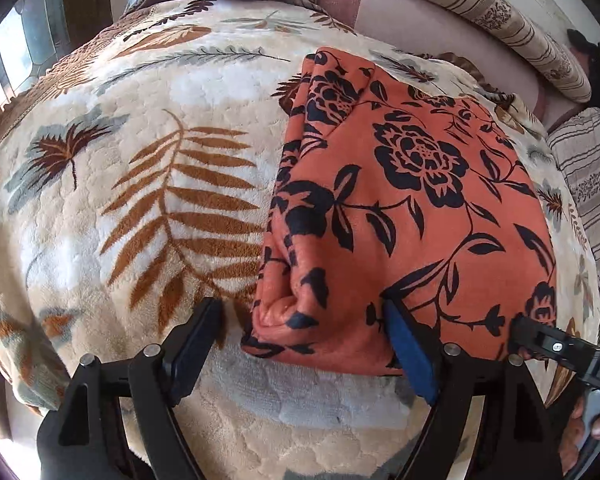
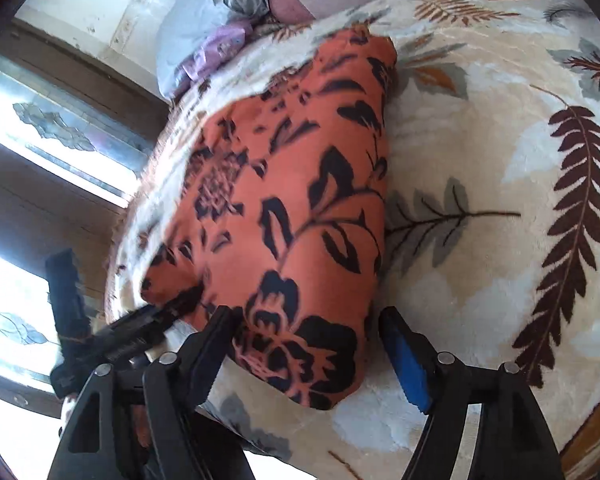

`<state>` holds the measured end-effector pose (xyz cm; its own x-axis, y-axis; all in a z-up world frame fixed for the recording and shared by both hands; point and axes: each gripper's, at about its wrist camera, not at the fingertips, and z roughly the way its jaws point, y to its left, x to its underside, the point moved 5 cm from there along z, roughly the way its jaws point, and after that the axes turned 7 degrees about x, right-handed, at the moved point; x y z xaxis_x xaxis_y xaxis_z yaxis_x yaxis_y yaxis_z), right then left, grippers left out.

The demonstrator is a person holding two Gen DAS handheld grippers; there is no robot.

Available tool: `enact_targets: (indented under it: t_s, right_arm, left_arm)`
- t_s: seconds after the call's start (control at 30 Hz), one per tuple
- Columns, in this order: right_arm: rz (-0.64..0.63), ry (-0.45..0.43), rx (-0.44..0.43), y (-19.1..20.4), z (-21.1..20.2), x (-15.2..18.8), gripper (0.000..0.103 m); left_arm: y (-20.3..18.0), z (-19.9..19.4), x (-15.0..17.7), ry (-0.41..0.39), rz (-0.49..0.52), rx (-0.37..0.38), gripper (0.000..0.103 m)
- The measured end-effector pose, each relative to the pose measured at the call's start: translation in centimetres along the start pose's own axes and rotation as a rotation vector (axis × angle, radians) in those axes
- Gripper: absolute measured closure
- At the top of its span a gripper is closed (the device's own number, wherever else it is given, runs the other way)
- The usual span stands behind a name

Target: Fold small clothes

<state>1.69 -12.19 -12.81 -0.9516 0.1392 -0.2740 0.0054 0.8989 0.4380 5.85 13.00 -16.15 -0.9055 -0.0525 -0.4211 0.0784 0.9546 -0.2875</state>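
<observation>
Left wrist, surface: cream leaf-print blanket (image 1: pixel 140 184) over a bed, striped bolster (image 1: pixel 496 20) along its far right edge
Left wrist, garment: folded orange floral cloth (image 1: pixel 400 200) lying right of the blanket's middle
Left wrist, left gripper (image 1: pixel 304 320): spread, straddling the cloth's near left corner
Right wrist, room: window (image 2: pixel 40 152) at left
Right wrist, right gripper (image 2: pixel 304 332): spread over the cloth's near end, left finger touching it

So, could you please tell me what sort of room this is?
Most likely a bedroom: a plush leaf-print blanket covers what looks like a bed, striped bolster pillows line the wall, and the orange floral garment lies on top.
</observation>
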Motion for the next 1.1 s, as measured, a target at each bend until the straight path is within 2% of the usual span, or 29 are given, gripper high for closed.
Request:
enact_targets:
  t_s: [0.1,0.17,0.27,0.33,0.4,0.47,0.5,0.53,0.6,0.67,0.73,0.8,0.87,0.97,1.1]
  right_arm:
    - [0.009,-0.009,-0.022,-0.1,-0.8,-0.3,0.048]
    - [0.036,-0.026,-0.047,-0.6,-1.7,-0.9,0.033]
    - [0.054,-0.067,-0.067,-1.0,-3.3,-2.4,0.031]
    - [0.073,-0.075,-0.073,-1.4,-3.7,-3.6,0.030]
    - [0.091,-0.081,-0.066,-1.8,-3.8,-4.8,0.030]
    - [0.107,-0.084,-0.071,-2.2,-3.9,-5.5,0.030]
    - [0.115,-0.083,-0.079,-2.3,-3.8,-5.8,0.030]
    - [0.123,-0.079,-0.077,-2.4,-3.5,-6.1,0.030]
    - [0.130,-0.065,-0.064,-2.8,-3.1,-6.3,0.030]
    - [0.138,-0.053,-0.065,-3.2,-2.8,-6.3,0.030]
    - [0.142,-0.045,-0.069,-3.3,-2.4,-6.4,0.030]
    - [0.150,-0.046,-0.066,-3.5,-2.1,-6.5,0.030]
    - [0.179,-0.051,-0.065,-4.0,-1.8,-6.7,0.019]
    - [0.203,-0.054,-0.061,-4.4,-1.5,-6.9,0.019]
    - [0.230,-0.051,-0.079,-4.3,-1.6,-6.3,0.019]
  left_arm:
    - [-0.9,-2.3,-1.6,-0.033,0.009,0.061,0.020]
    - [-1.2,-4.2,-4.1,-0.113,0.011,0.094,0.020]
    - [-1.5,-4.4,-8.9,-0.163,0.030,0.117,0.019]
    - [-0.8,-2.2,-12.0,-0.124,-0.003,0.170,0.020]
    - [-0.2,1.2,-14.5,-0.050,-0.070,0.240,0.020]
    - [0.6,4.8,-15.4,0.045,-0.121,0.250,0.035]
    - [1.3,6.7,-15.5,0.107,-0.143,0.226,0.058]
    - [1.9,7.7,-14.6,0.143,-0.176,0.197,0.059]
    - [2.3,7.6,-14.4,0.123,-0.224,0.220,0.058]
    - [1.6,5.6,-14.0,0.050,-0.176,0.163,0.056]
    - [1.1,3.2,-13.1,-0.035,-0.107,0.087,0.026]
    - [0.7,1.0,-11.7,-0.105,-0.064,0.039,0.015]
    - [0.1,0.1,-10.3,-0.115,-0.010,0.003,0.015]
    - [0.0,-0.4,-8.4,-0.103,0.046,-0.085,0.015]
    - [0.3,-1.5,-7.4,-0.113,0.067,-0.099,0.015]
